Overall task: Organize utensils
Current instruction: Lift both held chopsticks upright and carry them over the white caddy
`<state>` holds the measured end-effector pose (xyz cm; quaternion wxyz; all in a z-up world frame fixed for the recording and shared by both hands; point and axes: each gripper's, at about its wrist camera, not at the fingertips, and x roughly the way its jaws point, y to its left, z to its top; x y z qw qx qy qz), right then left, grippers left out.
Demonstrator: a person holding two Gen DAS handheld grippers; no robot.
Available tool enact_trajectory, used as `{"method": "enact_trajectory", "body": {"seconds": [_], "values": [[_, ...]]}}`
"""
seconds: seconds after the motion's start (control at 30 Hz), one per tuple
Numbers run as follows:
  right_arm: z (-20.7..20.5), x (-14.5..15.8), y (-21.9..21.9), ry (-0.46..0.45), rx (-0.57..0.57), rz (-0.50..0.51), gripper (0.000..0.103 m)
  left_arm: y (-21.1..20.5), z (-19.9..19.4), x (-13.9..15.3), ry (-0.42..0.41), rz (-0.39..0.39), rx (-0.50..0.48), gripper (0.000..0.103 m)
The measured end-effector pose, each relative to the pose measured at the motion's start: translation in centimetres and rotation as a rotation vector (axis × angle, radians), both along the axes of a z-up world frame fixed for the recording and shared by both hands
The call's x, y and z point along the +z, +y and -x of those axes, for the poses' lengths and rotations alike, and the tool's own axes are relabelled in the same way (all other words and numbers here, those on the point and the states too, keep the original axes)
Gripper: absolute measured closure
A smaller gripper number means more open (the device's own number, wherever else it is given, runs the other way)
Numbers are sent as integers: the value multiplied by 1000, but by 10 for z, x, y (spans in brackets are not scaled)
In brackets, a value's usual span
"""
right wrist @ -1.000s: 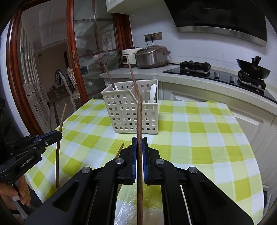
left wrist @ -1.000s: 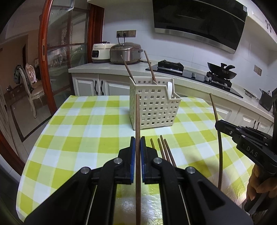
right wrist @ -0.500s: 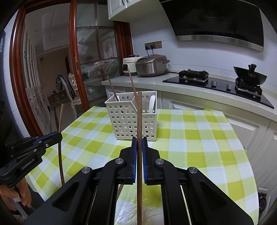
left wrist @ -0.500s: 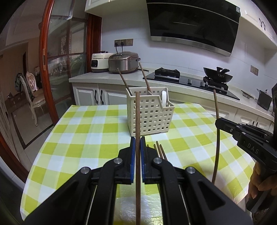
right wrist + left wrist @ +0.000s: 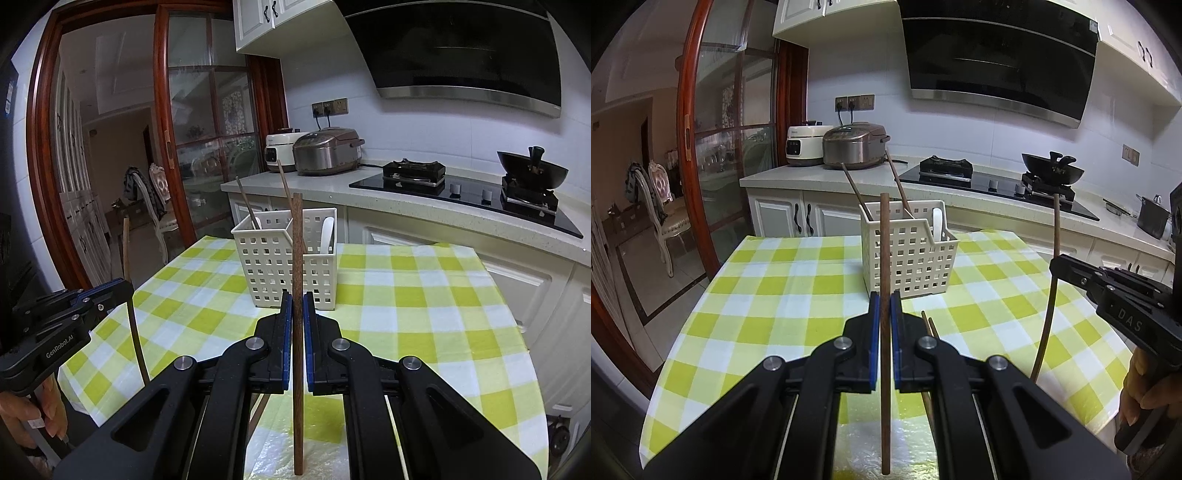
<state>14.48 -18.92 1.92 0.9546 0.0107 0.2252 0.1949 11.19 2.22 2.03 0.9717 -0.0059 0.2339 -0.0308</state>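
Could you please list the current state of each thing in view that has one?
Left gripper: shut on a chopstick, held upright.
Right gripper: shut on another chopstick, upright.
Utensil basket: upright, holding two chopsticks and a white spoon.
Loose chopsticks: lying on the tablecloth.

table (image 5: 783, 302): foreground, covered by yellow-and-white checked cloth; long stone counter (image 5: 960, 190) runs behind it
white perforated plastic utensil basket (image 5: 916, 258): on table, far-centre, ahead of both grippers
in basket: two brown wooden chopsticks (image 5: 855, 192) leaning left, white spoon (image 5: 937, 221) in right compartment
left gripper (image 5: 882, 325): near edge, upright brown chopstick (image 5: 884, 258) between pads
right gripper (image 5: 295, 325): right of left one, second upright chopstick (image 5: 297, 258) between pads
loose chopsticks (image 5: 929, 326): flat on table, just right of left gripper
counter, left to right: white cooker (image 5: 805, 146), metal rice cooker (image 5: 855, 146), black hob (image 5: 993, 184), black wok (image 5: 1052, 171)
range hood (image 5: 997, 55): above hob
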Motion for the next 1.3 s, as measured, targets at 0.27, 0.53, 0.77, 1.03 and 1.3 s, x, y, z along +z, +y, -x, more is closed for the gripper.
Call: {"method": "enact_trajectory", "body": {"seconds": [0.27,0.53,0.77,1.03,1.3], "values": [[4,4,1,-17,2,0,97,3,5,9,-30,9,2,97],[5,10,2,-57,4,6,97,8,10,20,-68,13,10,97],[0,15,5,-68,-1,16,97,8,3,23,-72,10,-1,97],[-24,33,12,-94,9,42,97,6,-19,44,-89,-6,-30,97],[-84,73,23,-117,32,56,97,3,-78,110,-138,-12,-73,97]]}}
